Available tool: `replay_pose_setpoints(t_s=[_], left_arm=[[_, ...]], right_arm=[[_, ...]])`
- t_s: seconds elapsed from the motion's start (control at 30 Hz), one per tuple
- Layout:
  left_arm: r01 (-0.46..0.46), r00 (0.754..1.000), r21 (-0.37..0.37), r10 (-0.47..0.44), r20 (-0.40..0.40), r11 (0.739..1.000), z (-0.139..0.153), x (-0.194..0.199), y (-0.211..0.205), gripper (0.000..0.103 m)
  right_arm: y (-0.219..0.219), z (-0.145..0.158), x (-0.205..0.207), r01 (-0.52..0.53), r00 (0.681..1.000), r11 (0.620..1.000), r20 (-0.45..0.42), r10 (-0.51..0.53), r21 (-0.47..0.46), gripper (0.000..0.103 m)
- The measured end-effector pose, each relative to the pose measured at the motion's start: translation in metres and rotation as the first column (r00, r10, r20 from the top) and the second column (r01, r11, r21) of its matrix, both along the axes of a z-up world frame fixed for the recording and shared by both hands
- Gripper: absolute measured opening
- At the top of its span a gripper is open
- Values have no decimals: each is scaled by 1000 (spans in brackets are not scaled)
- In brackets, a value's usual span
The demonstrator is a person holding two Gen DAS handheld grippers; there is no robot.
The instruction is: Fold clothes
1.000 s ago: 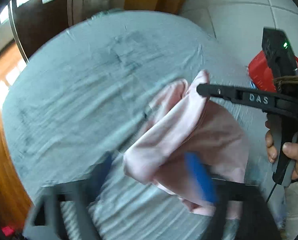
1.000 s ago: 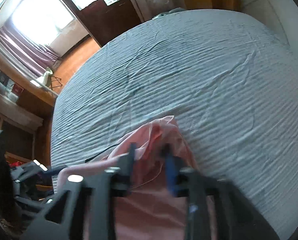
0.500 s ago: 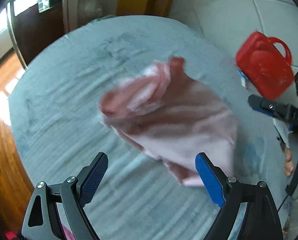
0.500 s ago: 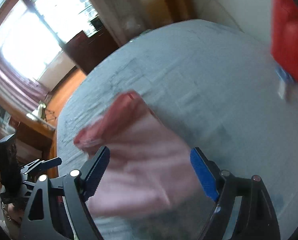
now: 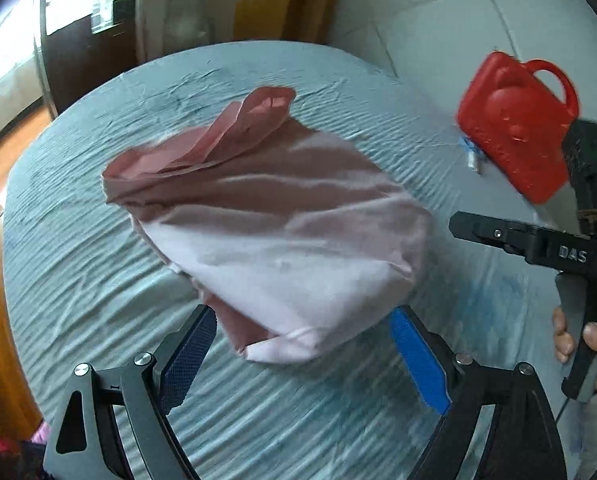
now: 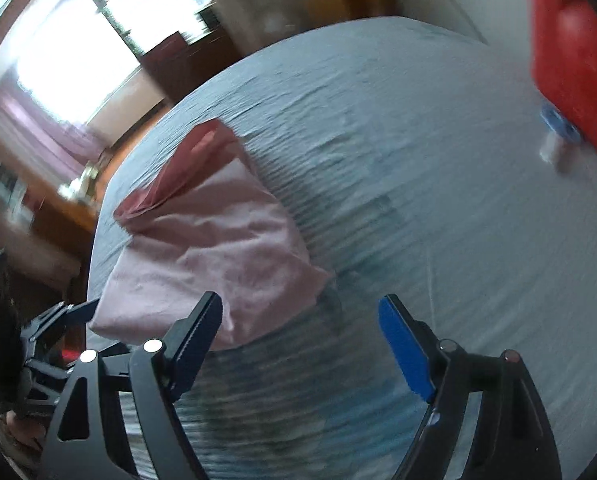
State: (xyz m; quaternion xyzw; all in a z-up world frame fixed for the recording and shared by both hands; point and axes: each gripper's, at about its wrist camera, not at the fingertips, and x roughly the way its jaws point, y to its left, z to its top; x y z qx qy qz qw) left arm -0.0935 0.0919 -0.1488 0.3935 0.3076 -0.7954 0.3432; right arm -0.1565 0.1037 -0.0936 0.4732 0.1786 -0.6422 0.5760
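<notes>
Released pink garment [image 5: 274,232] onto grey bedsheet [image 5: 78,272]; left gripper [image 5: 302,356] and right gripper [image 6: 300,344] pulled back, both spread wide, empty. Loosely bundled; might slump open.

Garment [image 5: 274,232] on bed [image 5: 78,272], ahead of left gripper [image 5: 302,354]; jug [image 5: 514,120] right, behind.

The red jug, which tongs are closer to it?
Right. The right tongs hover beside the red jug, off the pink cloth's edge. The left tongs sit farther back, open around the cloth's near corner.
</notes>
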Motion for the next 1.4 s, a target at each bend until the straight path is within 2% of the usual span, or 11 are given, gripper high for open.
replay_pose_setpoints(t_s=[0.07,0.1,0.17,0.2,0.47,0.63,0.77,0.87,1.07,1.17,1.4], left_arm=[[-44,999,-2,44,-6,999,-10,-1,1,63],[-45,998,28,45,-32,999,-15,-2,3,42],[-58,998,39,60,-33,998,-20,-4,10,33],[-62,997,50,64,-32,997,-23,-3,14,29],[-33,999,108,31,14,994,-35,0,40,32],[12,1000,115,-12,-2,993,-4,24,41,53],[4,999,36,-2,-45,999,22,24,18,61],[-1,1000,42,2,-17,999,6,15,-3,61],[13,993,105,-26,117,994,-38,6,-13,44],[-16,997,167,2,81,986,-32,24,-30,44],[-53,998,75,49,47,996,6,32,-92,45]], right_arm=[[-15,-10,5,-70,997,998,-15,69,-10,79],[-20,-15,6,-94,995,996,-11,94,-3,60],[-30,-30,10,-125,991,991,-38,127,55,18],[-31,-34,12,-130,989,988,-56,135,84,14],[-14,-38,3,-83,986,984,-130,104,158,16],[3,-6,17,-84,981,994,-172,94,68,24],[-3,8,26,-110,990,994,-98,106,-28,59],[-16,-1,36,-141,988,990,-60,140,-24,61],[-31,-38,34,-128,988,985,-70,137,118,12],[-31,-23,26,-95,989,984,-98,111,152,9],[-81,28,42,-194,976,981,-101,194,10,9]])
